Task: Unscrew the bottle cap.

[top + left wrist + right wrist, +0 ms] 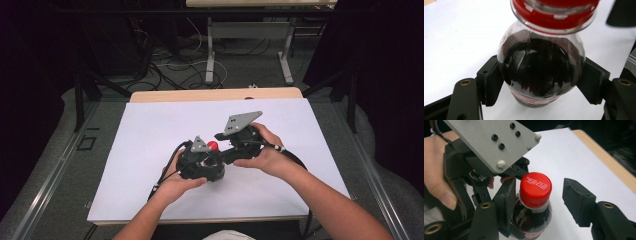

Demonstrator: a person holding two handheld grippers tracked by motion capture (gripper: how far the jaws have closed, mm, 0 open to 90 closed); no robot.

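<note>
At the left of the high view, the person's left hand (176,186) holds the left gripper (202,162) low over the white sheet-covered table (150,145), and this gripper steadies a small clear plastic bottle of dark cola (541,72) that stands upright near the middle of the sheet. The grip sits on the bottle's rounded shoulder, below the neck, which seems chosen to keep the bottle from turning or tipping while the top is worked. In the left gripper view its two black jaws stand close in and press on both sides of the bottle, clamped firmly on it.

The red screw cap (535,188) sits on the neck, free above that grip, so it stays reachable from the other side.

To the right, the person's right hand (265,152) brings the right gripper (541,195) in at cap height, angled across the bottle, probably to twist the cap. Its jaws stand partly apart around the cap: one lies against or just beside it, the other well clear, so nothing is gripped.
</note>
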